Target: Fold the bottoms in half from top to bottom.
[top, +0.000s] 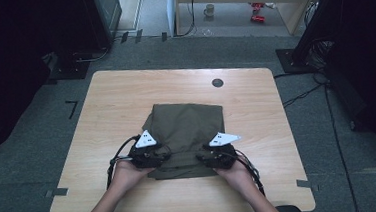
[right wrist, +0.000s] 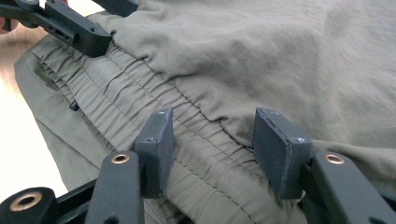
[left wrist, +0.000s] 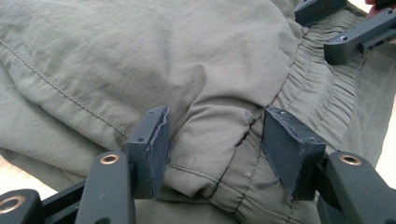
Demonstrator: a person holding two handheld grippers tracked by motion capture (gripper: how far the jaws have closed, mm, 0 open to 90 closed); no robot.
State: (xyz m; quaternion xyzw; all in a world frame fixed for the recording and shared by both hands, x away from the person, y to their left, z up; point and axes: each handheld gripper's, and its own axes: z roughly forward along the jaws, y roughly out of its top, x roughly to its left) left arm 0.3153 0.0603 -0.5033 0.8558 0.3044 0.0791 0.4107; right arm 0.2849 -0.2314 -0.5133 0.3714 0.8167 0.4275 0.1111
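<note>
Now both grippers' jaws straddle olive trousers (top: 188, 131).

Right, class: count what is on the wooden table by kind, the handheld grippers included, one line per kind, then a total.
Olive-green folded garment: 1
Handheld two-jaw grippers: 2, the left gripper and the right gripper, both at the garment's near end
Round dark disc in the tabletop: 1
Total: 4

A pale wooden surface (top: 111, 106) with rounded corners stands on grey floor (top: 29, 162). Folded olive trousers (top: 187, 126) lie on its near middle; a dark round grommet (top: 217, 83) sits near its far edge.
</note>
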